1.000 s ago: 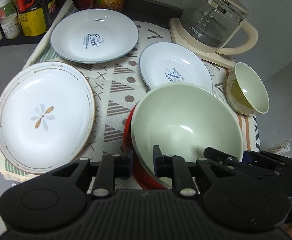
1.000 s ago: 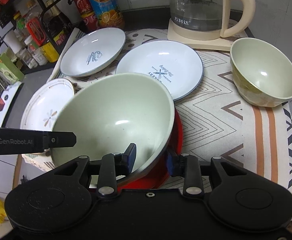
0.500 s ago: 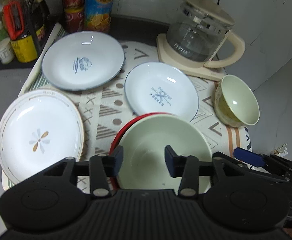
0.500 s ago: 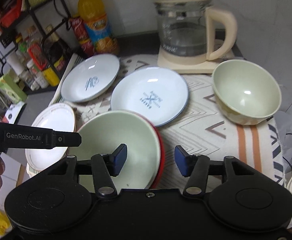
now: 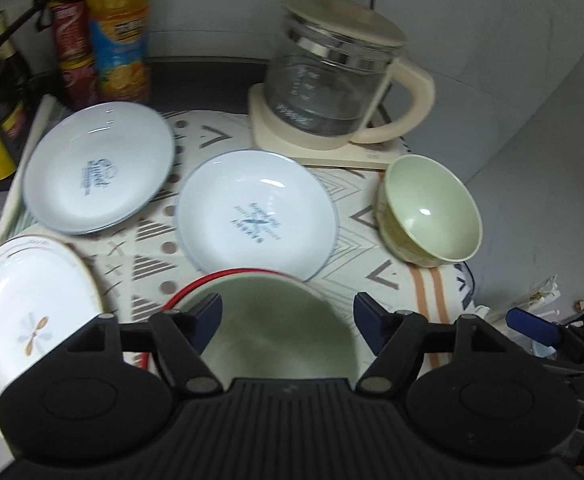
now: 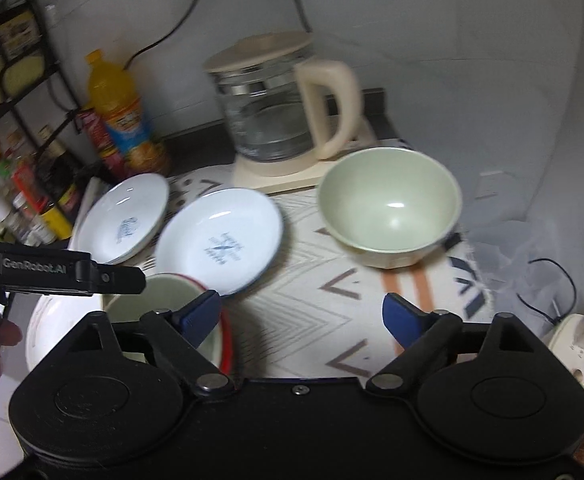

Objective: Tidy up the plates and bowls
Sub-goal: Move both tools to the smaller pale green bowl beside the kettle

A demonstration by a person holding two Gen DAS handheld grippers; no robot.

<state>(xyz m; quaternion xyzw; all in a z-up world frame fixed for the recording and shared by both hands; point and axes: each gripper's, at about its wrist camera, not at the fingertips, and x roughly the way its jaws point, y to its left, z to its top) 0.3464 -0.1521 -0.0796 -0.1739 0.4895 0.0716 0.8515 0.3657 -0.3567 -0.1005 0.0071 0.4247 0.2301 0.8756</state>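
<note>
Both claws, left claw [image 5: 287, 316] and right claw [image 6: 303, 314]: black ribbed plastic bodies, round pivot housings, silver screws, dark-blue fingertip pads [image 6: 402, 312], "GenRobot.AI" side marking.

Dim indoor light — glare spots in the bowl [image 6: 390, 208], motion blur, dark fisheye-bent corners.

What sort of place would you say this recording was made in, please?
Most likely a home kitchen corner: a glass kettle on its base, plates and bowls on a patterned cloth, and a rack of condiment bottles.
</note>
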